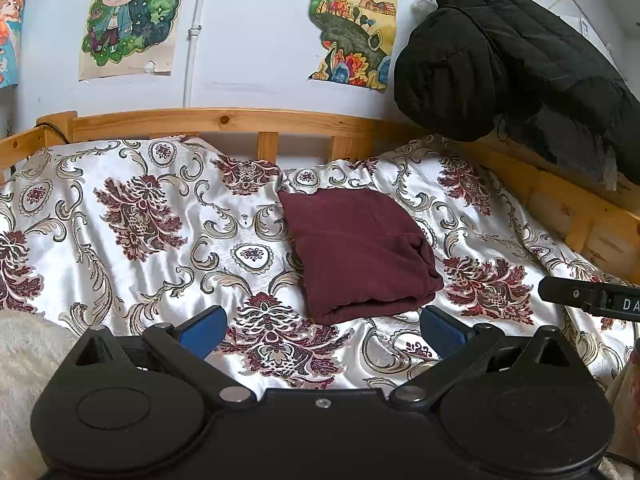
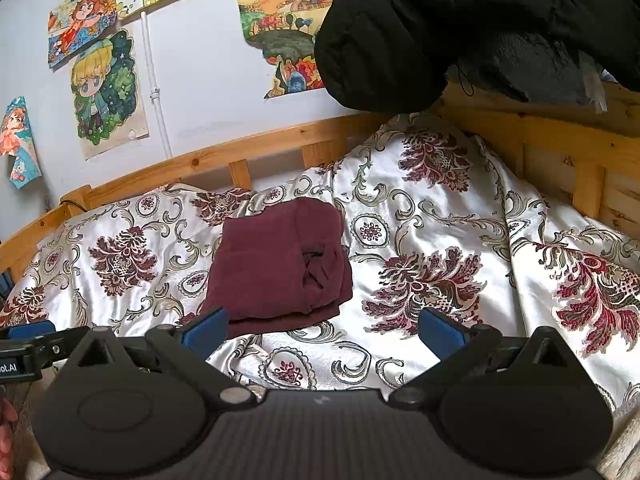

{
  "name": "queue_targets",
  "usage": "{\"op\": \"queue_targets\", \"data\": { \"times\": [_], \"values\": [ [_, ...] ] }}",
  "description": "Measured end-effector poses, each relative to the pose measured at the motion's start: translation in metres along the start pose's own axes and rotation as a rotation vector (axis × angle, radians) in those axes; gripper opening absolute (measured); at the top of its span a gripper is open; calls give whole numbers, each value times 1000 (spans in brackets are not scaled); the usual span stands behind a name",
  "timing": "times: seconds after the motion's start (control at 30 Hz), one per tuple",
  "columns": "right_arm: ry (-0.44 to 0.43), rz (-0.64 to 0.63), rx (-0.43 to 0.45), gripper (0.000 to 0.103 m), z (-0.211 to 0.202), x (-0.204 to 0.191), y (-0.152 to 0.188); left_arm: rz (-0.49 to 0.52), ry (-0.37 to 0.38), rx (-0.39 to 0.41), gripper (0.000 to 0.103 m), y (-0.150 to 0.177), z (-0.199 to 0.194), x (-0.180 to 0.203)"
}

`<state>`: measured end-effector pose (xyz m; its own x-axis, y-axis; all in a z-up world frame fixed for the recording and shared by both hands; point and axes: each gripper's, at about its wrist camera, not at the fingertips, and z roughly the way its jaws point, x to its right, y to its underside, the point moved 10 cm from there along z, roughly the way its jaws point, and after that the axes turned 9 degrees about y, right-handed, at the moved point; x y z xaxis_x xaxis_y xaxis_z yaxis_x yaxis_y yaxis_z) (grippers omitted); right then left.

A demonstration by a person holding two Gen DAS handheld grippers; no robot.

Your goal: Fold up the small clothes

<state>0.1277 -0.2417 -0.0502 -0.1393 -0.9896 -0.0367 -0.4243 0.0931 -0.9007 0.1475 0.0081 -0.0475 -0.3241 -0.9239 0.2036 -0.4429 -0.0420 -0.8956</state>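
Observation:
A maroon garment (image 1: 356,252) lies folded into a thick rectangle on the floral satin bedspread (image 1: 140,208); in the right wrist view the same maroon garment (image 2: 280,268) sits left of centre. My left gripper (image 1: 322,330) is open just in front of its near edge, blue pads apart, holding nothing. My right gripper (image 2: 322,330) is also open and empty, its left pad (image 2: 206,330) overlapping the garment's near left corner. The right gripper's tip (image 1: 588,294) enters the left wrist view at the right edge. The left gripper's tip (image 2: 30,334) enters the right wrist view at the left.
A wooden bed rail (image 1: 240,120) runs along the back and right side. A black padded jacket (image 1: 508,52) hangs over the right rail. Drawings (image 1: 128,16) are taped to the white wall. A cream fleece blanket (image 1: 24,364) lies at the near left.

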Motion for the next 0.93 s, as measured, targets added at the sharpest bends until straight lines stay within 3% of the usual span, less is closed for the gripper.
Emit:
{"op": "queue_targets", "data": {
  "times": [0.33,0.4,0.5,0.57,0.93],
  "values": [
    [0,0,-2,103,0,0,0,-13,24,-8,102,2,0,-1],
    [0,0,-1,103,0,0,0,-11,-8,-26,102,4,1,-2],
    [0,0,-2,103,0,0,0,63,-137,-56,102,8,5,-4],
    [0,1,-2,103,0,1,-1,91,-166,-69,102,9,6,-4],
    [1,2,-2,103,0,1,0,53,-130,-60,102,8,4,-4]
  ]
}}
